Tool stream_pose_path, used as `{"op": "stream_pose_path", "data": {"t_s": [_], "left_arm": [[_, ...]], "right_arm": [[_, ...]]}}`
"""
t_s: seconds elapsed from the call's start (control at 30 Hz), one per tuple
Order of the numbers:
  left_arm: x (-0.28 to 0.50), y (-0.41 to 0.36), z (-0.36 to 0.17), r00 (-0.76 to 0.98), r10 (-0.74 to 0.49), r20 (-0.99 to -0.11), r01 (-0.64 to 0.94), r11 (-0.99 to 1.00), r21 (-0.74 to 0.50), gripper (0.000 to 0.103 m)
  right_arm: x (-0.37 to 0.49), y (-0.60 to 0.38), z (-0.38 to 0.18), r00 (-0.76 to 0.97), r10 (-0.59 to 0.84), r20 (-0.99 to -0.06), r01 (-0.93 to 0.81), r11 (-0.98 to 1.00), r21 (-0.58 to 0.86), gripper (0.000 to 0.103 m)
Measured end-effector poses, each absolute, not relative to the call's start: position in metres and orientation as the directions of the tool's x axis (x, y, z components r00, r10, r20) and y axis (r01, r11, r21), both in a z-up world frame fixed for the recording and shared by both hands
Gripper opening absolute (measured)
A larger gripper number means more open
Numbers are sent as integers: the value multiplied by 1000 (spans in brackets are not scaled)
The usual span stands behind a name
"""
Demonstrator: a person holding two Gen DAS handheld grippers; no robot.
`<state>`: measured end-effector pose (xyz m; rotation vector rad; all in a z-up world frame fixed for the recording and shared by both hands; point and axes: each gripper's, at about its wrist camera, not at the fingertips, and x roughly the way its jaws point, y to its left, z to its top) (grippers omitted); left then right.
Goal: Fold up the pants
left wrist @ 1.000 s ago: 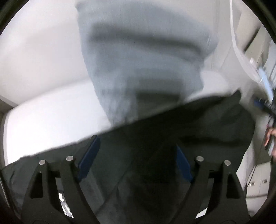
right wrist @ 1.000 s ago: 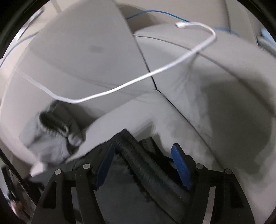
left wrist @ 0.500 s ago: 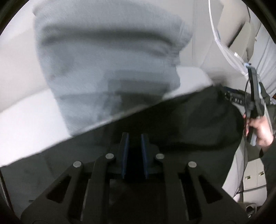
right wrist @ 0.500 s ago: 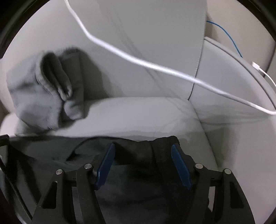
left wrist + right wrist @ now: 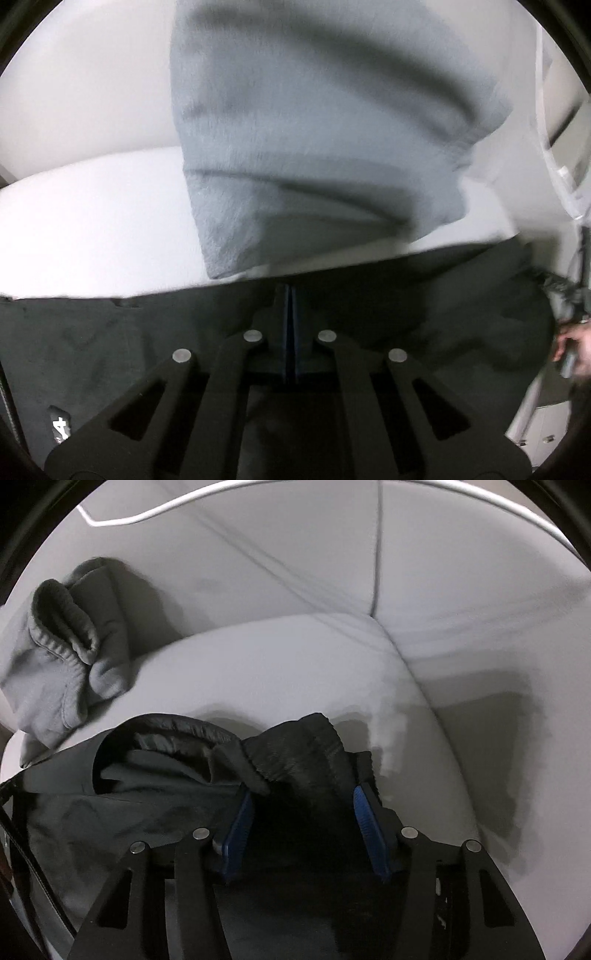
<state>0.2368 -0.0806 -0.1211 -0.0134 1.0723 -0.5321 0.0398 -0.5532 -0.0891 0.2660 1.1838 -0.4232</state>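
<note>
The dark pants (image 5: pixel 443 314) lie spread on a pale sofa seat (image 5: pixel 92 221). In the left wrist view my left gripper (image 5: pixel 290 299) is shut, its blue pads pressed together on the pants' top edge. In the right wrist view the pants (image 5: pixel 147 805) show their ribbed waistband (image 5: pixel 306 746), bunched up. My right gripper (image 5: pixel 301 812) is open, and the waistband sits between its blue pads (image 5: pixel 240 819).
A folded grey garment (image 5: pixel 314 129) leans on the sofa back, also in the right wrist view (image 5: pixel 70 657). A white cable (image 5: pixel 258 491) hangs above the sofa (image 5: pixel 277 672). A hand holding the other gripper (image 5: pixel 576 350) shows at the right edge.
My left gripper went from open to fully shut on the pants' edge. My right gripper stayed open and moved in over the waistband, which now bunches between its pads.
</note>
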Motion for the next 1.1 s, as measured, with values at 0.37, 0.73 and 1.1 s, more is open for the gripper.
{"op": "stream_pose_path", "data": {"t_s": [0.37, 0.73, 1.1], "left_arm": [[191, -149, -125, 249, -438, -864, 662, 728, -178, 1], [217, -111, -119, 318, -413, -853, 492, 841, -224, 0], [45, -114, -88, 138, -620, -773, 752, 573, -326, 0]], "right_arm": [[48, -508, -55, 369, -227, -901, 288, 950, -121, 55], [67, -537, -93, 343, -209, -916, 362, 929, -76, 47], [-51, -479, -30, 509, -127, -851, 283, 959, 26, 46]]}}
